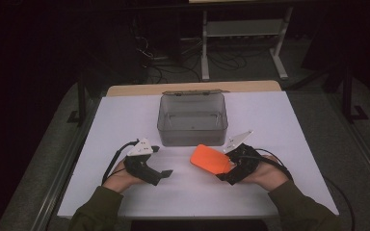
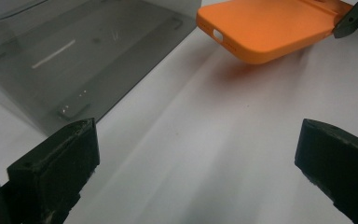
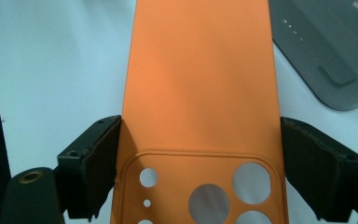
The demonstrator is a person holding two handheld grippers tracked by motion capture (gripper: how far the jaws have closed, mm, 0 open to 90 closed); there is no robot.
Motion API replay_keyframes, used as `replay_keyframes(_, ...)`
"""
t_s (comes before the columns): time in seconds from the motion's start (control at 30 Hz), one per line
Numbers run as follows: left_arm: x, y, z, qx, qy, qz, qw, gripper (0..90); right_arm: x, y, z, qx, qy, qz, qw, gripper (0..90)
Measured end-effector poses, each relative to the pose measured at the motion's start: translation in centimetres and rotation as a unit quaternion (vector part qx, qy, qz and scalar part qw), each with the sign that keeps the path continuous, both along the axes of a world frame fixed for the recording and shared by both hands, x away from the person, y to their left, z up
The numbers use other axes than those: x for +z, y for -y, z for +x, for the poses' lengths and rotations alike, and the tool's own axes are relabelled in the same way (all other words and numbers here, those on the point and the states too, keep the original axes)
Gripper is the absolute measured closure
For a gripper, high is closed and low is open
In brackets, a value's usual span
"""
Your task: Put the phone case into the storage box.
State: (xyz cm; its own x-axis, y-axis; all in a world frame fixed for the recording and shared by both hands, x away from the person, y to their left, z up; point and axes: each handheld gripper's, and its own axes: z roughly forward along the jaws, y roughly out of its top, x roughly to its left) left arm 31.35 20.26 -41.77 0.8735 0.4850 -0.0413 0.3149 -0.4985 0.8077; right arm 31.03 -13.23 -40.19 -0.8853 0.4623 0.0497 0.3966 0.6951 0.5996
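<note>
White-covered counter [image 1: 125, 120] against a dark room. Stood at centre rear: clear grey box [image 1: 192, 120], lid off, nothing inside. Held just in front of box, raised off the surface: orange phone case [image 1: 211, 159], clamped across its sides near the camera cutouts by right hand-held gripper [image 1: 229, 166]. Left hand-held gripper [image 1: 161, 174] released, holding nothing. Cut off in right gripper view: case's lower end.

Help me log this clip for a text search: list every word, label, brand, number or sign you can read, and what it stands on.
None: no readable text in these views.
Orange phone case: plain, with cut-out holes, no logo.
Grey translucent box: a few tiny pale marks on its bottom, too small to read as signs.
</note>
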Motion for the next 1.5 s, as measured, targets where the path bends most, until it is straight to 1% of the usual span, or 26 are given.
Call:
replay_keyframes(0.17,0.2,0.7,0.4,-0.003,0.003,-0.001,1.0000,0.0,0.0,0.0,0.1,0.000,0.000,0.001,1.0000,15.3)
replay_keyframes(0.47,0.3,2.0,1.1,-0.014,0.008,0.004,0.9999,0.0,0.0,0.1,0.2,0.000,-0.001,0.000,1.0000,15.4)
replay_keyframes(0.63,0.3,2.8,1.4,-0.020,0.014,0.005,0.9997,0.0,0.1,0.1,0.2,-0.002,0.000,0.000,1.0000,15.3)
replay_keyframes(0.93,0.2,3.7,2.0,-0.022,0.017,0.004,0.9996,0.0,0.1,0.3,0.2,-0.005,-0.002,0.001,1.0000,15.4)
replay_keyframes(1.13,-0.2,4.0,2.0,-0.021,0.020,-0.003,0.9996,0.0,0.1,0.3,0.3,-0.003,-0.001,0.000,1.0000,15.4)
replay_keyframes(1.27,-0.3,3.9,2.0,-0.026,0.025,0.007,0.9993,0.0,0.1,0.4,0.3,-0.005,0.000,0.001,1.0000,15.3)
replay_keyframes(1.5,-0.4,3.9,1.9,-0.031,0.042,0.020,0.9984,0.0,0.1,0.3,0.3,-0.005,0.000,-0.001,1.0000,15.4)
